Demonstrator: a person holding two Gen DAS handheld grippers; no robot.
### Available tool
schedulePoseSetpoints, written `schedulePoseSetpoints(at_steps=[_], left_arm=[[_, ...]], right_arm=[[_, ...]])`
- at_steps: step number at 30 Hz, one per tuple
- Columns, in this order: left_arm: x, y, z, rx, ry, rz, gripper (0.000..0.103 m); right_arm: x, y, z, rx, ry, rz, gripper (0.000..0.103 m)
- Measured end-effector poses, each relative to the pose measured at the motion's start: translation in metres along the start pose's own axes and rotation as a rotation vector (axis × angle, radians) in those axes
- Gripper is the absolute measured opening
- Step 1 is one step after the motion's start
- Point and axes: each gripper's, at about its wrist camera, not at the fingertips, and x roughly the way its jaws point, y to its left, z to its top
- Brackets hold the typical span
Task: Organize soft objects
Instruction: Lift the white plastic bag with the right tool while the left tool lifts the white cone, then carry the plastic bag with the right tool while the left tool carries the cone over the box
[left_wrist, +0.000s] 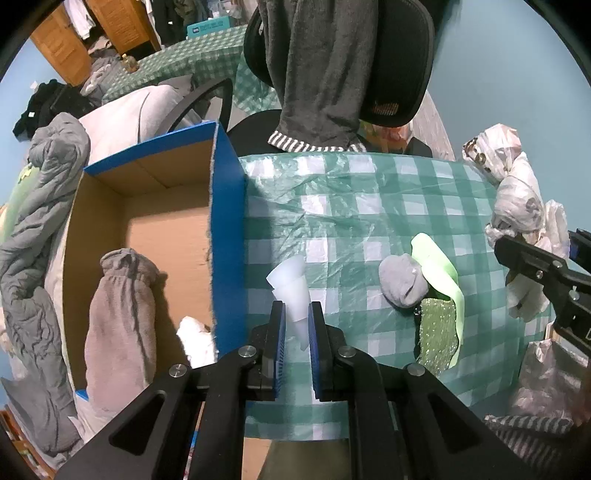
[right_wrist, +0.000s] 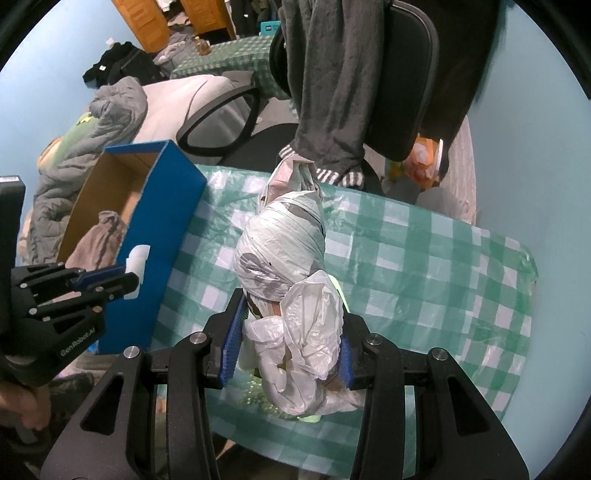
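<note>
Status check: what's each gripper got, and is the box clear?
Left gripper shut on white silicone piece. Right gripper shut on plastic bag bundle. Blue box open, nothing blocking.

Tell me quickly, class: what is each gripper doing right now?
Left gripper: shut on the white translucent piece.
Right gripper: shut on the bundle of plastic bags.

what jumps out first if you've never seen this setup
Both tongs are loaded: the right tongs clamp a knotted bundle of plastic bags above the green checked tablecloth, and the left tongs pinch a small translucent white piece. Left of the cloth, a blue cardboard box stands open with a grey fleece bundle inside.
</note>
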Motion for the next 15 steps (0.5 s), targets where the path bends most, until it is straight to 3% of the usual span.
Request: schedulePoseSetpoints(at_steps=[15], left_arm=[[-0.023,0.030,-0.005,-0.025,-0.029,0.006,0.012]], right_arm=[[-0.011,0.033,0.007,-0.004,-0.023,0.017,0.042]])
